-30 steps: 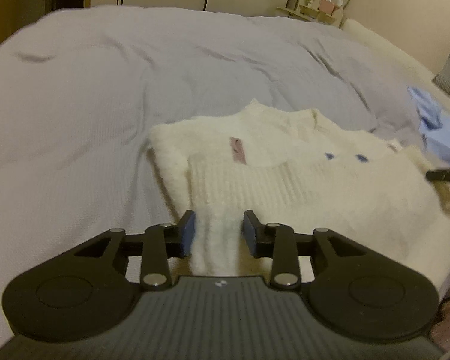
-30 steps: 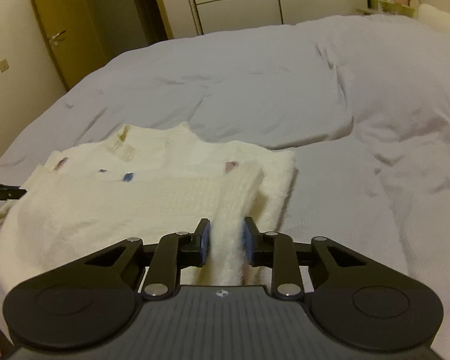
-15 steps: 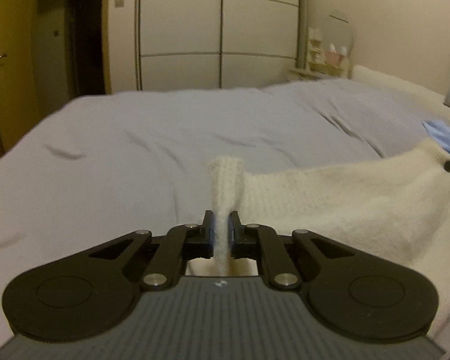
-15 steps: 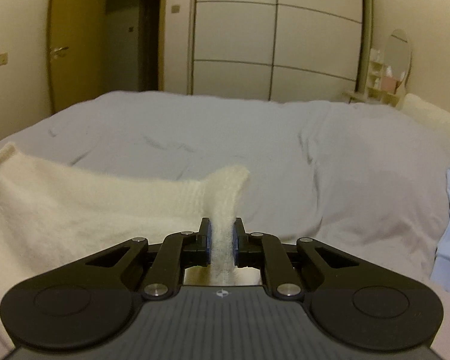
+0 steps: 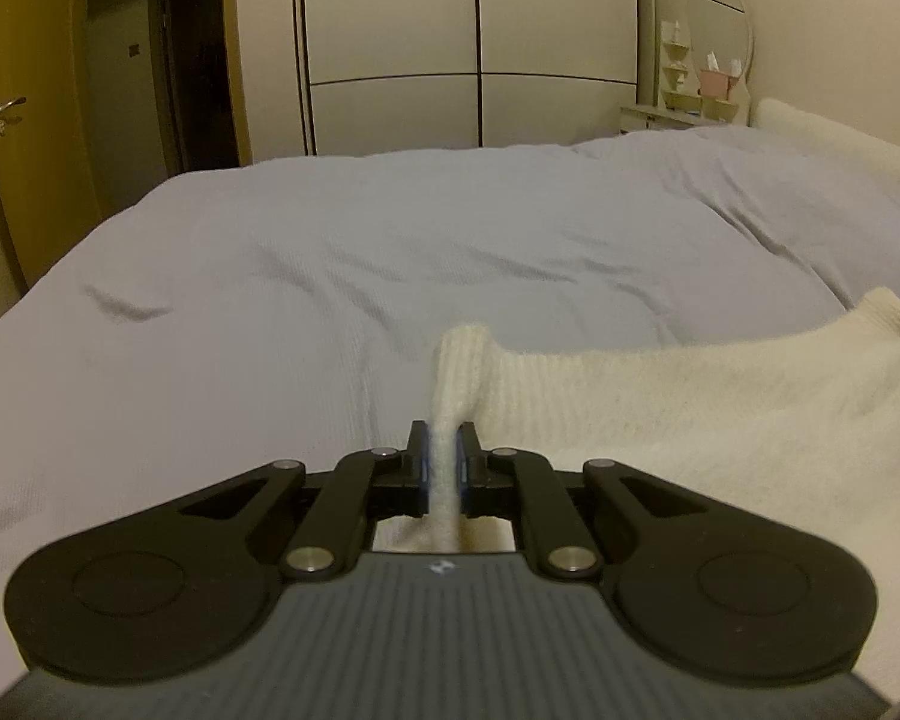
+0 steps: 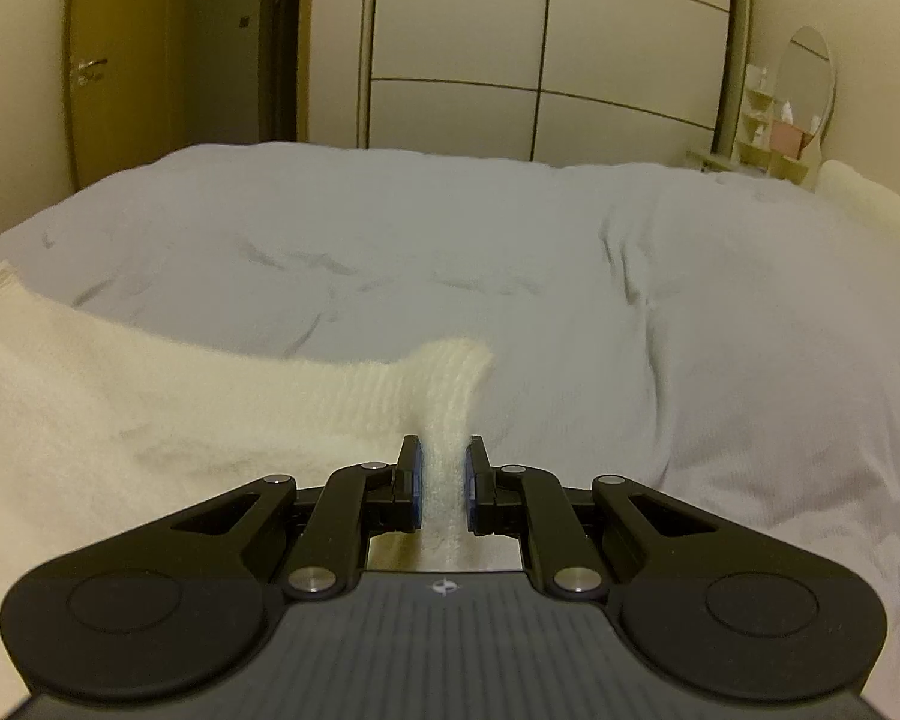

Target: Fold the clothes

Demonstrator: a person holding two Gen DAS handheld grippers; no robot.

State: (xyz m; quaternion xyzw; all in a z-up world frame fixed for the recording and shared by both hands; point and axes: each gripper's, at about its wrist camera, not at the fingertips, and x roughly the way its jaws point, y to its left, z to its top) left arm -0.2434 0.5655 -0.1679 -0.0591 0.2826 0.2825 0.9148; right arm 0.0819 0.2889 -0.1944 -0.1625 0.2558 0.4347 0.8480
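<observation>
Grey bedcover [image 5: 342, 276] fills most of what you see, rumpled into soft creases and running back to a pale wardrobe [image 5: 474, 48] with dark seams between its panels. To the left of that stands a yellow-brown door [image 5: 6, 120] with a metal handle, and at the far right a small shelf unit [image 6: 762, 132] sits under an oval mirror [image 5: 723, 30].

Your cream knit sweater [image 5: 690, 396] lies across the near side of the bed, its ribbed edge lifted off the cover at both ends and stretched between your two tools. In the left wrist view it spreads away to the right; in the right wrist view it spreads to the left.

Your left gripper [image 5: 443, 468] is clamped on a bunched corner of the knit, blue pads [image 5: 424, 468] pressing it thin. Your right gripper [image 6: 442, 489] pinches the other corner in the same way, with a slightly thicker wad of fabric between its jaws.
</observation>
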